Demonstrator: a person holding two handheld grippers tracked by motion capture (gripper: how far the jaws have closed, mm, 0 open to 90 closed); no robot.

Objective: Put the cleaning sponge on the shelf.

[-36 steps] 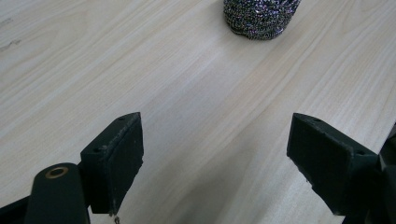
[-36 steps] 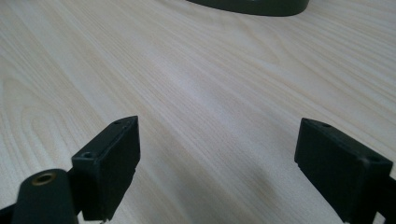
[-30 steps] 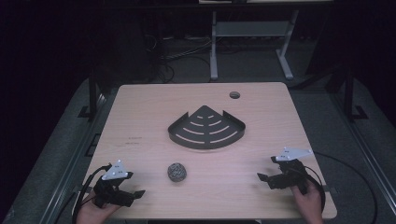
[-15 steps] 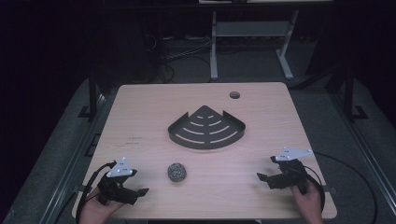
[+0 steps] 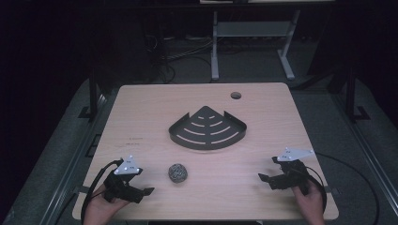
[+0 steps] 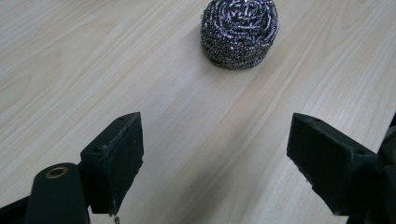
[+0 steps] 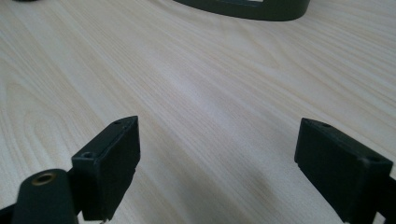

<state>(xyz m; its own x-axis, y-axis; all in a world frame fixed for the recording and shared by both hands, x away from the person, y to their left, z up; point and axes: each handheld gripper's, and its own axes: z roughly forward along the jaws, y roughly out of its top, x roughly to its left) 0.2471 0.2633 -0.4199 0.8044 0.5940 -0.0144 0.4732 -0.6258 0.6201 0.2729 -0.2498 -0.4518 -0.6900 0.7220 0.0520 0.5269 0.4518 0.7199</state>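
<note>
Edging toward three o'clock, the left gripper (image 5: 146, 191) is closing on the round steel-wool scouring ball (image 5: 178, 172) at six o'clock on the light wooden table (image 5: 141, 117), jaws wide and empty, probably preparing a grasp, while the right gripper (image 5: 264, 178) is idling, equally wide and empty.

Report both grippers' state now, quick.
Left gripper: open, holding nothing; the steel wool ball lies ahead of its jaws.
Right gripper: open, holding nothing, bare table between its jaws.
</note>
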